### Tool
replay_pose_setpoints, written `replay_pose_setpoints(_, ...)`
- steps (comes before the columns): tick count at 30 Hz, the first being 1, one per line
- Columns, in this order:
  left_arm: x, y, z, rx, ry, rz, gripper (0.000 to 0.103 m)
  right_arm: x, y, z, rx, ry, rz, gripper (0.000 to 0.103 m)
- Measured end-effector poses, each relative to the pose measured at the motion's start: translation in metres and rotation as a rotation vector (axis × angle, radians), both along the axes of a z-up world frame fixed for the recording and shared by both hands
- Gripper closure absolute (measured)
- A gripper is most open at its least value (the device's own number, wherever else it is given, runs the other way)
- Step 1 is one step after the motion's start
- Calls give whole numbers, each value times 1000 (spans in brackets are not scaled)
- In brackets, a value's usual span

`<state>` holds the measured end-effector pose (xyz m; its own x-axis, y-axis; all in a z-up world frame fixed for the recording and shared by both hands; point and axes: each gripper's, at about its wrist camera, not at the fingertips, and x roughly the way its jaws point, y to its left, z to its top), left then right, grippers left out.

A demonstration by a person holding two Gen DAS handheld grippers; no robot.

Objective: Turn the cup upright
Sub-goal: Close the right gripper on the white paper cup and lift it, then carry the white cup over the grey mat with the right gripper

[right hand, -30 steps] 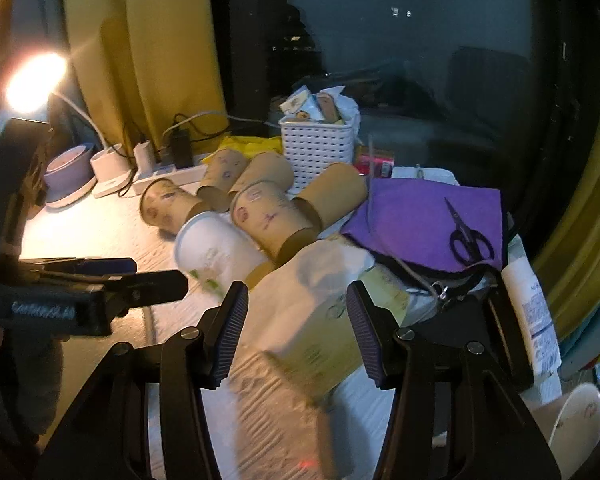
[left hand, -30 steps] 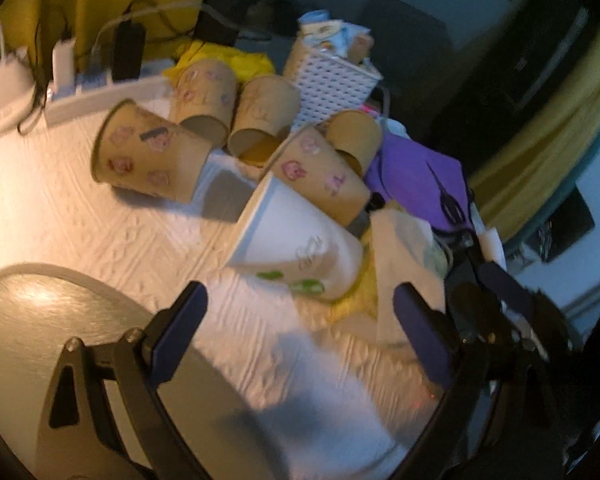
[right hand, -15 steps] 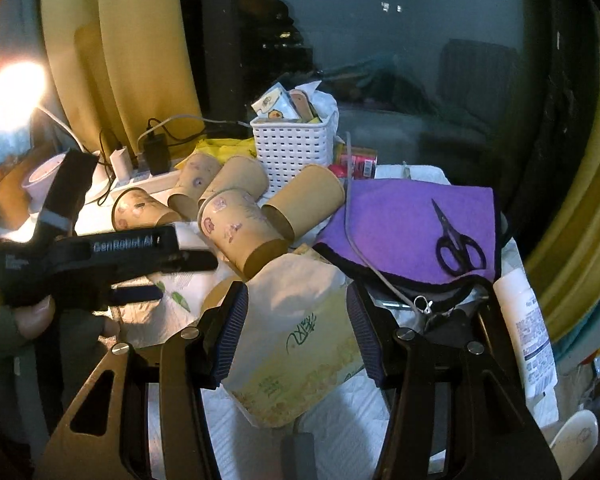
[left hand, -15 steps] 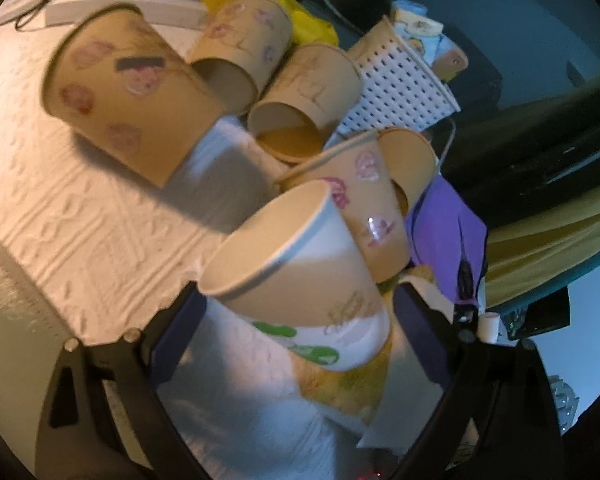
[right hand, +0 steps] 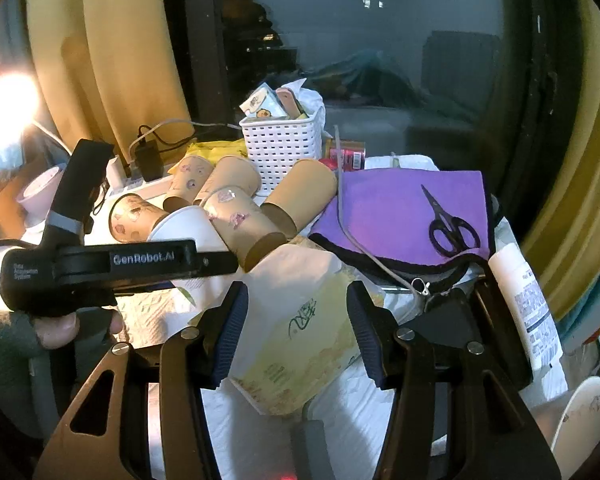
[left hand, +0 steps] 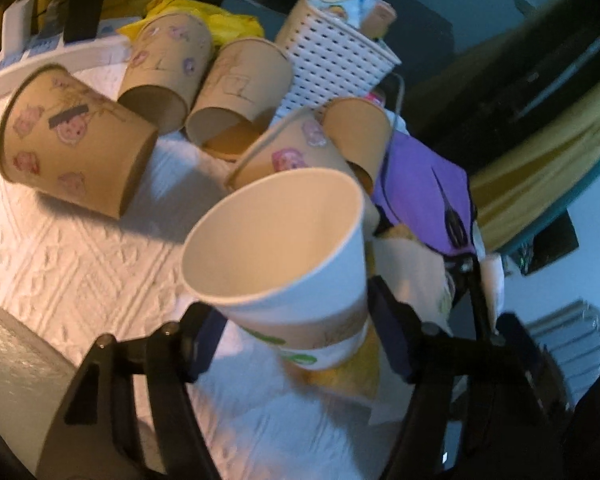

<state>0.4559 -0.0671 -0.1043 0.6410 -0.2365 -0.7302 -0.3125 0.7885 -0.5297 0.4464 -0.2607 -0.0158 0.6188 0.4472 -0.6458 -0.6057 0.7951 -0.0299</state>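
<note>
A white paper cup point(left hand: 284, 252) with green print sits between the fingers of my left gripper point(left hand: 296, 344), which is shut on its lower body. The cup is tilted, its open mouth up and toward the camera, lifted off the white textured cloth point(left hand: 60, 264). In the right wrist view the cup point(right hand: 184, 222) shows behind the left gripper's black body point(right hand: 112, 264). My right gripper point(right hand: 296, 320) is open and empty above a yellow-white tissue pack point(right hand: 300, 320).
Several brown paper cups point(left hand: 72, 140) lie on their sides behind the white cup. A white basket point(left hand: 336, 60), a power strip point(left hand: 48, 56), a purple cloth point(right hand: 404, 212) with black scissors point(right hand: 448, 224) and a white bottle point(right hand: 528, 300) crowd the table.
My left gripper has closed on the white cup, raised it and turned its mouth upward. The right gripper has moved slightly closer over the tissue pack.
</note>
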Motion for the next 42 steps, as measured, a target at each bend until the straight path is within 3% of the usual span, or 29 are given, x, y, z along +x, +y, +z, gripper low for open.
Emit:
replay_pose_setpoints(13,-74,3,35,231,-134,-141,35,-49,12,16,29,-12,27,48)
replay_pose_setpoints(26,-181,9,50,434,-224,-332,35,-144,65,21,95,50,215,48)
replay_pose_setpoints(28,-199,10,50,466,-233,-356,35,-160,73,19,99,63,245,46)
replay_pose_setpoints(30,-217,11,51,499,-250,-379,35,-174,82,17,98,77,278,33)
replay_pose_setpoints(33,-241,11,51,517,-278,-410,35,-194,93,12,84,89,319,29)
replay_pose_setpoints(42,-300,7,48,536,-351,-485,35,-247,118,2,45,121,399,28)
